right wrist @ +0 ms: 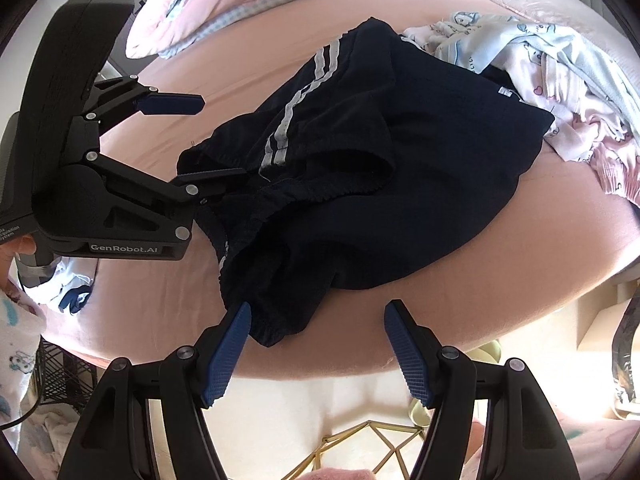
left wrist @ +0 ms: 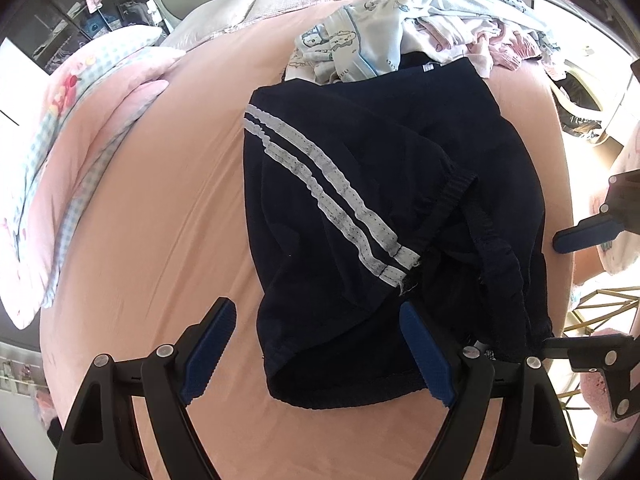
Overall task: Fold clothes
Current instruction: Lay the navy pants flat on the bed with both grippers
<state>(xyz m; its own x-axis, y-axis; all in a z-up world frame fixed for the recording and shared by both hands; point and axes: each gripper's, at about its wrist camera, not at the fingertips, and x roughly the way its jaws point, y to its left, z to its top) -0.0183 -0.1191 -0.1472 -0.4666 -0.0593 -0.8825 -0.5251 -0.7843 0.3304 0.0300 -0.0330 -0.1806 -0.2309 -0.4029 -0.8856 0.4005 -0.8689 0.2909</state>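
Both hand-held grippers stand wide open, gripping nothing: the left gripper straddles the near hem of the dark shorts, and the right gripper hovers at their waistband corner by the bed's edge. Those shorts, white-striped, lie crumpled on the pink bedsheet, with a pile of pale printed clothes touching their far end.

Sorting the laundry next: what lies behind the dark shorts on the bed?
Behind the dark shorts lies a heap of pale printed clothes on the pink sheet. The shorts cover the heap's near edge.
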